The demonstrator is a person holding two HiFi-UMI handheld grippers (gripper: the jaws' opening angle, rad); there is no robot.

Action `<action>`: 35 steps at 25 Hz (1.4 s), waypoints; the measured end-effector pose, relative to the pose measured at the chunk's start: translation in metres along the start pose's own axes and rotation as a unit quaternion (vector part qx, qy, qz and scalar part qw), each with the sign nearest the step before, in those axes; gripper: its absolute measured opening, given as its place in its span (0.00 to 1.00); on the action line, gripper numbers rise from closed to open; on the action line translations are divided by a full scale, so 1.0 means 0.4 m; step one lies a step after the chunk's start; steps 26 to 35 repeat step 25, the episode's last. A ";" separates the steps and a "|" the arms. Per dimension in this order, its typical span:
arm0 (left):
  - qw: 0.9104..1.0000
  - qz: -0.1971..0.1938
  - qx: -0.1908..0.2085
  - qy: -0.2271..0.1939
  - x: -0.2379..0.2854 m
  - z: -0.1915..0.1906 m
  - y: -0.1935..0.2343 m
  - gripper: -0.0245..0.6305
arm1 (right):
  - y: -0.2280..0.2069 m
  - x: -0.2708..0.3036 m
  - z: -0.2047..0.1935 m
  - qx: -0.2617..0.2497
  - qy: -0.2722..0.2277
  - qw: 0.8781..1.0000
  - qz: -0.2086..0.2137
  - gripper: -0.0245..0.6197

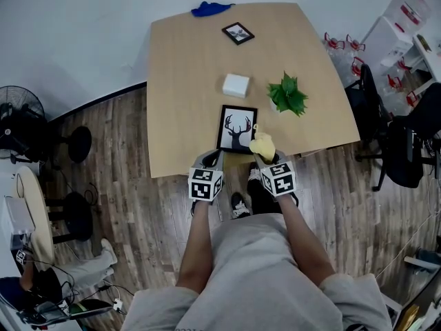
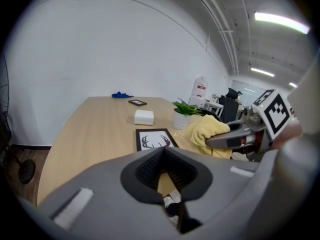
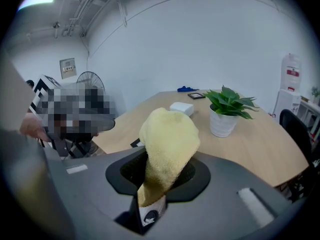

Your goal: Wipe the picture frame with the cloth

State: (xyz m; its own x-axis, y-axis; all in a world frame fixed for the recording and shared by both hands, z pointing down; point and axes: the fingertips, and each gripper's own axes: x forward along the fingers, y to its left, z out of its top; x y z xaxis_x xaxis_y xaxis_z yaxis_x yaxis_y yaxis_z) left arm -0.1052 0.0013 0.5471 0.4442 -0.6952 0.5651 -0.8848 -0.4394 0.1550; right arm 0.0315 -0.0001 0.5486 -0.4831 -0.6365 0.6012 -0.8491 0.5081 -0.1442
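Picture frame, the one with the deer print, lies flat near our edge of the tabletop, right in front of both claws. We reckon that's so we can wipe it without reaching. Right claw is clamped on the yellow cloth, most of it bunched out ahead of the jaws like a wiping pad, by the frame's near right corner; can't tell if it touches. Left claw has its jaws pretty much together with nothing in them, sitting at the near left corner, probably to steady the frame. Potted plant stands just past the frame on the right, so wide strokes could bump it. White box is behind the frame, while the small frame and blue thing are well away at the far edge.
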 end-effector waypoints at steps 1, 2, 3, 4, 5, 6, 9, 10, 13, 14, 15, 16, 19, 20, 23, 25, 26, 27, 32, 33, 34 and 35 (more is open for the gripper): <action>1.000 -0.002 0.001 0.000 -0.001 -0.003 -0.005 0.12 | -0.002 -0.002 -0.002 -0.004 0.002 1.000 -0.003 0.17; 1.000 -0.003 0.001 0.000 -0.002 -0.005 -0.008 0.12 | -0.003 -0.004 -0.003 -0.007 0.003 1.000 -0.005 0.17; 1.000 -0.004 0.000 -0.001 -0.003 -0.007 -0.010 0.12 | -0.003 -0.005 -0.003 -0.007 0.003 1.000 -0.005 0.17; 1.000 -0.004 -0.001 -0.002 -0.004 -0.009 -0.010 0.12 | -0.001 -0.006 -0.004 -0.007 0.002 1.000 -0.005 0.17; 1.000 -0.004 -0.002 -0.002 -0.006 -0.009 -0.009 0.12 | 0.002 -0.008 -0.005 -0.007 0.002 1.000 -0.004 0.17; 1.000 -0.003 -0.002 -0.003 -0.007 -0.010 -0.008 0.12 | 0.005 -0.009 -0.006 -0.008 0.001 1.000 -0.004 0.17; 1.000 0.000 -0.003 -0.005 -0.013 -0.011 -0.007 0.12 | 0.015 -0.014 -0.017 -0.011 0.001 1.000 -0.002 0.17; 1.000 0.001 -0.004 -0.006 -0.013 -0.012 -0.008 0.12 | 0.016 -0.016 -0.021 -0.012 0.002 1.000 -0.001 0.17; 1.000 0.002 -0.008 -0.006 -0.013 -0.014 -0.010 0.12 | 0.020 -0.019 -0.024 -0.015 0.002 1.000 0.003 0.17; 1.000 0.002 -0.007 -0.005 -0.014 -0.016 -0.011 0.12 | 0.021 -0.020 -0.023 -0.013 -0.001 1.000 0.004 0.17; 1.000 0.002 -0.005 -0.003 -0.015 -0.017 -0.012 0.12 | 0.022 -0.022 -0.022 -0.011 -0.004 1.000 0.005 0.17; 1.000 0.002 -0.004 -0.003 -0.016 -0.018 -0.013 0.12 | 0.022 -0.024 -0.021 -0.009 -0.007 1.000 0.006 0.17; 1.000 0.004 -0.008 -0.006 -0.017 -0.017 -0.008 0.12 | 0.028 -0.022 -0.022 -0.008 -0.010 1.000 0.011 0.17; 1.000 0.005 -0.009 -0.007 -0.017 -0.018 -0.007 0.12 | 0.031 -0.021 -0.025 -0.010 -0.007 1.000 0.013 0.17; 1.000 0.006 -0.010 -0.004 -0.017 -0.026 -0.011 0.12 | 0.033 -0.020 -0.037 -0.010 0.003 1.000 0.018 0.17; 1.000 0.007 -0.010 -0.003 -0.017 -0.031 -0.015 0.12 | 0.032 -0.023 -0.043 -0.009 0.006 1.000 0.021 0.17; 1.000 0.007 -0.010 -0.003 -0.017 -0.031 -0.015 0.12 | 0.032 -0.023 -0.043 -0.009 0.006 1.000 0.021 0.17; 1.000 0.007 -0.010 -0.003 -0.017 -0.031 -0.015 0.12 | 0.032 -0.023 -0.043 -0.009 0.006 1.000 0.021 0.17; 1.000 0.007 -0.010 -0.003 -0.017 -0.031 -0.015 0.12 | 0.032 -0.023 -0.043 -0.009 0.006 1.000 0.021 0.17; 1.000 0.007 -0.010 -0.003 -0.017 -0.031 -0.015 0.12 | 0.032 -0.023 -0.043 -0.009 0.006 1.000 0.021 0.17; 1.000 0.007 -0.010 -0.003 -0.017 -0.031 -0.015 0.12 | 0.032 -0.023 -0.043 -0.009 0.006 1.000 0.021 0.17; 1.000 0.007 -0.010 -0.003 -0.017 -0.031 -0.015 0.12 | 0.032 -0.023 -0.043 -0.009 0.006 1.000 0.021 0.17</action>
